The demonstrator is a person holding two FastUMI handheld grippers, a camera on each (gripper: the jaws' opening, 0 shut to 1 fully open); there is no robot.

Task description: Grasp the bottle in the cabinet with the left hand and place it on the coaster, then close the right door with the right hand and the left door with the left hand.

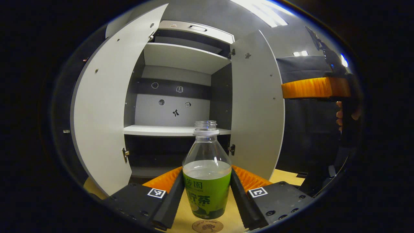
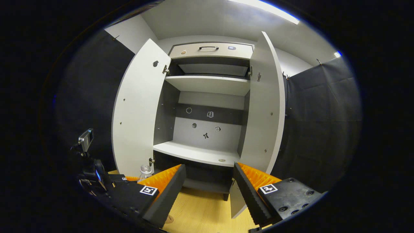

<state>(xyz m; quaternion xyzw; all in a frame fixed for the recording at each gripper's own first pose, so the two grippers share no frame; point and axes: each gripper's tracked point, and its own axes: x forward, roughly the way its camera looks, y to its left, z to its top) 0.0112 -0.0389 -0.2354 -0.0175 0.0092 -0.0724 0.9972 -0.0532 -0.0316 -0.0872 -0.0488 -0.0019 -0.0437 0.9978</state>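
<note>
A clear, uncapped bottle [image 1: 207, 181] with a green label and some liquid in it stands upright between the fingers of my left gripper [image 1: 207, 171], which is shut on it at the label. A round wooden coaster [image 1: 207, 226] lies on the table right under the bottle's base; I cannot tell if they touch. Behind it the cabinet has its left door [image 1: 103, 113] and right door [image 1: 257, 106] both swung wide. My right gripper [image 2: 208, 194] is open and holds nothing, facing the right door [image 2: 265, 106] and the left door [image 2: 139, 113]. The bottle's neck [image 2: 145, 170] shows at lower left.
The wooden tabletop [image 2: 207, 213] runs up to the cabinet's foot. Inside, the white shelf [image 2: 197, 153] carries one small round thing at its right front. A drawer with a handle [image 2: 208, 48] tops the cabinet. A hand [image 1: 339, 116] holds the other gripper at the far right.
</note>
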